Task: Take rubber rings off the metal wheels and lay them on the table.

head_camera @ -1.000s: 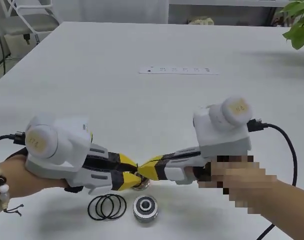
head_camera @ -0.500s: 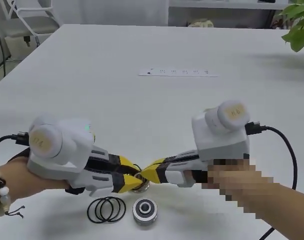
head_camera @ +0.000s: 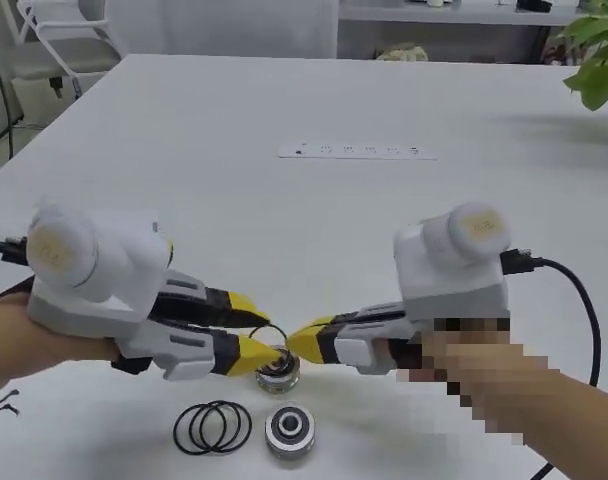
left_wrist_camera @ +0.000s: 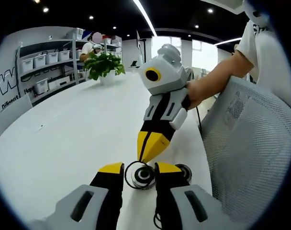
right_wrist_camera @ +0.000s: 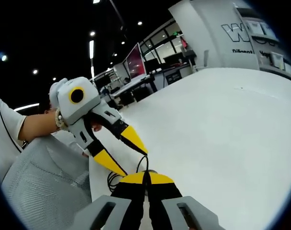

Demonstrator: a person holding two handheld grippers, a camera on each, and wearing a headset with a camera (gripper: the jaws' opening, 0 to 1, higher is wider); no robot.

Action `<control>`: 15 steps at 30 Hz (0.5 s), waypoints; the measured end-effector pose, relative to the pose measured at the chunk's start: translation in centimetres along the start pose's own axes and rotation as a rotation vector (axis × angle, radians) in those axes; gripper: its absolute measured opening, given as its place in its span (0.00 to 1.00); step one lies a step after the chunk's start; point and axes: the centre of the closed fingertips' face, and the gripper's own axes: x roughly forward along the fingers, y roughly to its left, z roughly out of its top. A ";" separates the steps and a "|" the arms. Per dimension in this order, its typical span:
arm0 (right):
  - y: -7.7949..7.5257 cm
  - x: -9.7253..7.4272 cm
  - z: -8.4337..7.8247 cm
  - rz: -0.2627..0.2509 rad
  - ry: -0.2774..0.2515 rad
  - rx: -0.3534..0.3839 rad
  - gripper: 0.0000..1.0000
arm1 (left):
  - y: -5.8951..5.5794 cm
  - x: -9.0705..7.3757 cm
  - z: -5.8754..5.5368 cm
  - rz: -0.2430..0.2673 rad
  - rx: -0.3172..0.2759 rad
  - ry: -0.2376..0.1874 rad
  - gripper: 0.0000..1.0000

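Rubber ring (head_camera: 274,328) now stands half off the wheel (head_camera: 277,375) at the table (head_camera: 284,220) near edge; left gripper (head_camera: 271,338) has opened, right gripper (head_camera: 296,345) pinches it.

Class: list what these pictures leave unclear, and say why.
- Right gripper: what its shut jaws pinch. In the right gripper view, its own yellow tips cover it.
- Small silver metal wheel: whether any ring is left on it. In the head view, yellow tips overlap it.
- Loose thin black rubber rings: their count. In the head view, they overlap.
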 end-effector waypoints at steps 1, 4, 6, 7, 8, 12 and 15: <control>0.1 0.0 0.1 0.002 -0.003 0.001 0.00 | 0.0 -0.2 0.3 0.000 0.002 -0.005 0.25; 0.2 0.0 0.4 0.008 -0.012 0.006 0.00 | 0.4 -0.9 1.6 0.024 0.063 -0.019 0.32; 0.3 0.0 0.5 0.011 -0.014 0.006 0.00 | 0.4 -1.4 2.3 0.025 0.083 -0.027 0.32; 0.4 0.0 0.5 0.013 -0.014 0.006 0.00 | 0.5 -1.8 2.7 0.025 0.087 -0.032 0.32; 0.5 0.0 0.5 0.017 -0.013 0.006 0.00 | 0.5 -1.8 2.8 0.025 0.089 -0.034 0.33; 1.1 0.2 0.6 0.035 -0.007 -0.012 0.00 | 0.4 -3.2 3.5 0.022 0.086 -0.034 0.41; 1.6 0.3 0.5 0.045 0.003 -0.031 0.00 | 0.3 -4.4 3.9 0.035 0.119 -0.038 0.49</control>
